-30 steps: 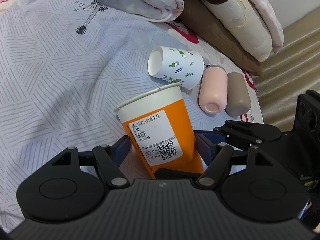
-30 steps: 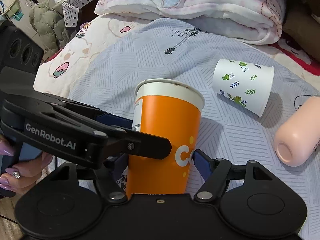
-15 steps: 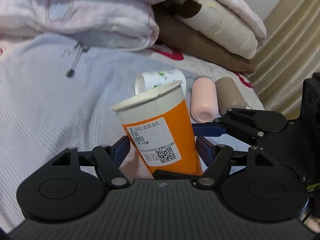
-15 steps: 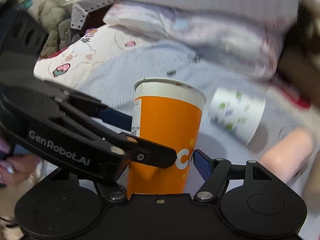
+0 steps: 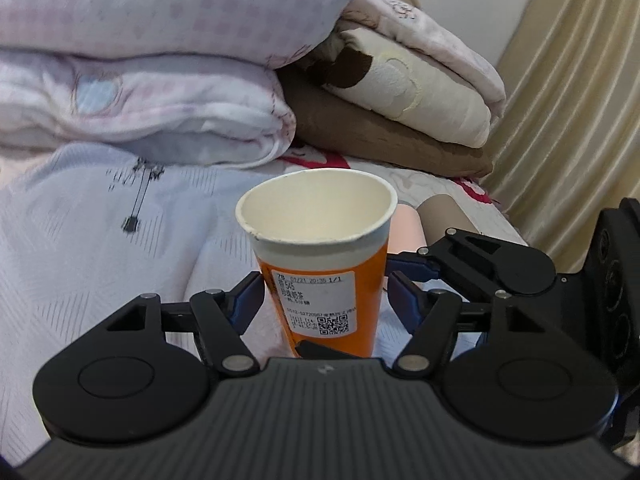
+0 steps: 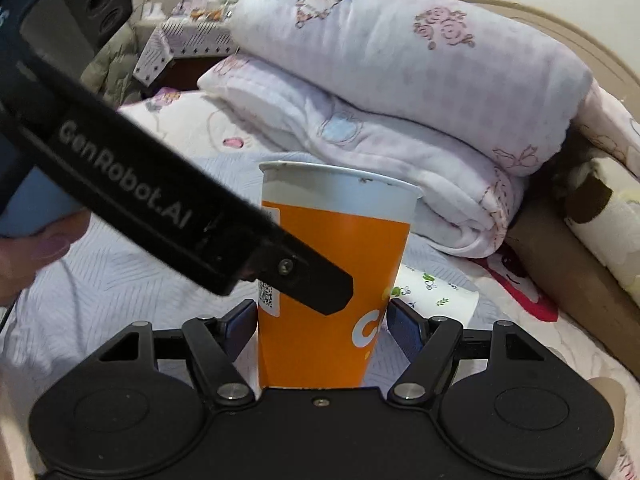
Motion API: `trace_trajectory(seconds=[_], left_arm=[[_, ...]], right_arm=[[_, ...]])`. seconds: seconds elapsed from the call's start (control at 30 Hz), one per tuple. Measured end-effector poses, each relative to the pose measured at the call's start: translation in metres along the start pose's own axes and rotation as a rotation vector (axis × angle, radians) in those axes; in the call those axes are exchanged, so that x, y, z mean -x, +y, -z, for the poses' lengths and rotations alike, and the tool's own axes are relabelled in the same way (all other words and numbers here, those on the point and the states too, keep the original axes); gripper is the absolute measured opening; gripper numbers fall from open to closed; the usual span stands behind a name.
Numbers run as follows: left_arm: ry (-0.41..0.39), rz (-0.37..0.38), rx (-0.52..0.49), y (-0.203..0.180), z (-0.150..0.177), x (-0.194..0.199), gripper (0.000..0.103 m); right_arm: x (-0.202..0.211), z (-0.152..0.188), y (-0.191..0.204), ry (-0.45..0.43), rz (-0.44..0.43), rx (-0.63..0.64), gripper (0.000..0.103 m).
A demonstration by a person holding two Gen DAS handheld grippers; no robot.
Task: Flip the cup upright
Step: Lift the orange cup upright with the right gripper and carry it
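An orange paper cup (image 5: 320,280) with a white rim and a printed label stands nearly upright, mouth up, between both pairs of fingers. My left gripper (image 5: 325,298) is shut on its lower body. My right gripper (image 6: 322,324) is shut on the same cup (image 6: 332,280) from another side. The left gripper's arm crosses the right wrist view (image 6: 160,216) in front of the cup. The cup's base is hidden behind the gripper bodies.
A white paper cup with green leaf prints (image 6: 440,300) lies on its side behind the orange cup. A pink cup (image 5: 406,228) and a brown cup (image 5: 444,216) lie beyond. Folded quilts (image 5: 160,80) and pillows (image 5: 400,100) are stacked at the back. A curtain (image 5: 580,100) hangs right.
Both grippers have tilted up with the orange cup, bringing it from leaning to nearly upright. The views now look level at the quilts; the lying cups have dropped behind the orange cup.
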State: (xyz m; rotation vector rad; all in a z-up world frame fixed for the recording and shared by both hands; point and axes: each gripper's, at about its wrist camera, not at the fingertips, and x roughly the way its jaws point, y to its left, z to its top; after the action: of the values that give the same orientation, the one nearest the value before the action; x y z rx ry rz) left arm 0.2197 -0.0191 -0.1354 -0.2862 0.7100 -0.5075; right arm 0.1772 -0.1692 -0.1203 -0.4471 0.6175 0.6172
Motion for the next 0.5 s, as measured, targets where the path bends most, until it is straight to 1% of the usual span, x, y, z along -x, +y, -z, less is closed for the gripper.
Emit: trace_trajectory(seconds=[0.17,0.23,0.37,0.5], left_arm=[[-0.054,0.023,-0.063,-0.013,0.002,0.002,0.067],[-0.053,0.013,-0.103,-0.019,0.003,0.001,0.067],[-0.051,0.005,-0.116,-0.022,0.005,0.0,0.067],[-0.028,0.022,-0.082,-0.019,0.003,0.001,0.067]], right_arm=[[0.0,0.015,-0.005,-0.049,0.03,-0.002,0.077],[-0.001,0.019,-0.005,-0.049,0.021,0.007,0.077],[-0.002,0.02,-0.006,-0.041,0.022,-0.009,0.077],[-0.002,0.022,-0.005,-0.043,0.022,-0.002,0.077]])
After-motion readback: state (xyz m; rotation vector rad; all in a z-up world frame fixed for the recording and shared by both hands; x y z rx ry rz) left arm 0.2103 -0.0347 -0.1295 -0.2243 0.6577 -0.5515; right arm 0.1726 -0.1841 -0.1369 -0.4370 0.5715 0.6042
